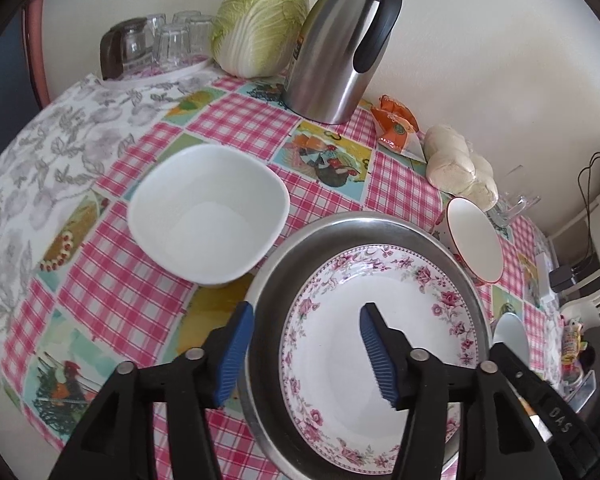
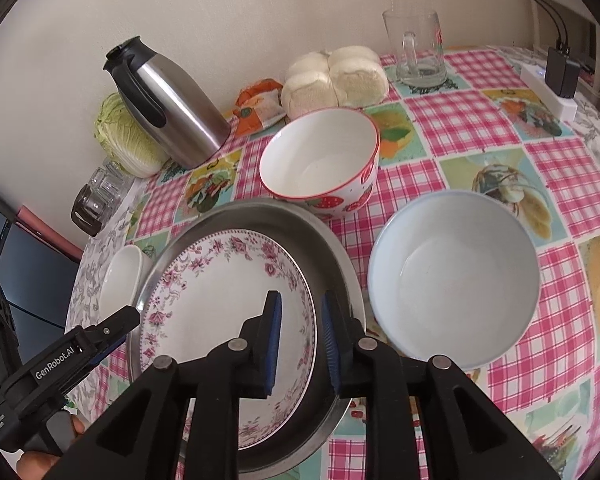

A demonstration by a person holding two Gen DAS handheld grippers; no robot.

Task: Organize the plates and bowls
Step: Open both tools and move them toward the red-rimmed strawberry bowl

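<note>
Steel thermos [image 1: 340,40] behind | white bowl [image 1: 208,212] left | strawberry bowl [image 2: 320,160] beyond tray [image 2: 332,240]

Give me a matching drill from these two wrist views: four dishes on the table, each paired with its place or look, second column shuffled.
Dishes:
1. floral plate
2. strawberry bowl
3. pale blue bowl
4. square white bowl

Descriptions:
A. red rim, standing in front of the bread rolls
B. lying inside the metal pan
C. empty, on the side of the pan away from the square white bowl
D. rounded corners, on the checked cloth on the cabbage side of the pan

Pairs: 1-B, 2-A, 3-C, 4-D
</note>
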